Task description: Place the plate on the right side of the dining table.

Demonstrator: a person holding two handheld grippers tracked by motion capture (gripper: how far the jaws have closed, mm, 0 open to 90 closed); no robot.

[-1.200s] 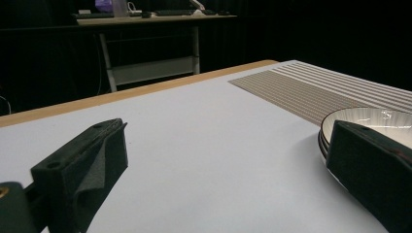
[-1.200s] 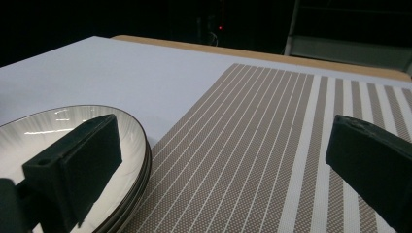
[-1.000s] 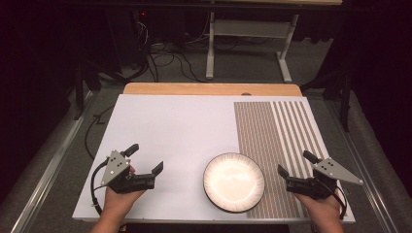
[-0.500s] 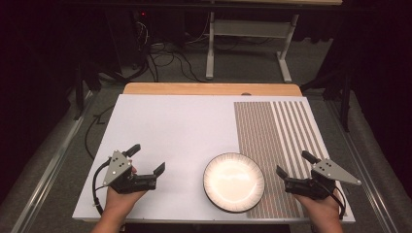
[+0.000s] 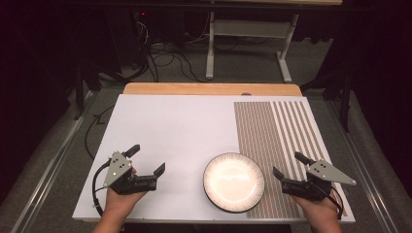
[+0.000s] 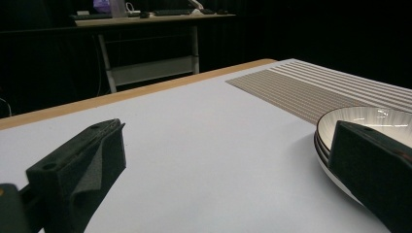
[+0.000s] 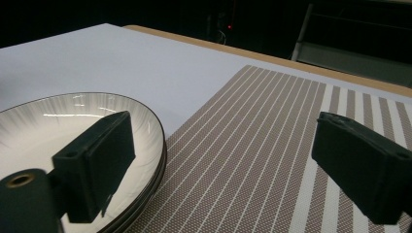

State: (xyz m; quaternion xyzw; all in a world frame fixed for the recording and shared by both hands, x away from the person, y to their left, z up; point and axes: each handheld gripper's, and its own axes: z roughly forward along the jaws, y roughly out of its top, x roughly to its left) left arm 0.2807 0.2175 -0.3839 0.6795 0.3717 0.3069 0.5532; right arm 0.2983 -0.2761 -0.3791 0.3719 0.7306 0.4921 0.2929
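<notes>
Near the worktop's (image 5: pixel 170 126) front edge, the round white ribbed ceramic plate with dark rim (image 5: pixel 234 182) lies half on the brown striped woven placemat (image 5: pixel 277 136), between both grippers. The right gripper (image 5: pixel 287 166) is nearer, plate to its left; its fingers have just been closing slightly, nothing between them. The left gripper (image 5: pixel 145 159) is released, empty.

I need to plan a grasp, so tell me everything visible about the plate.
The plate is round, white and glossy, ceramic by its look, with fine radial ribbing and a thin dark rim. In both gripper views its edge looks doubled, perhaps two stacked. It lies flat and empty near the table's front edge, its right side overlapping the striped mat. Neither gripper touches it.
</notes>
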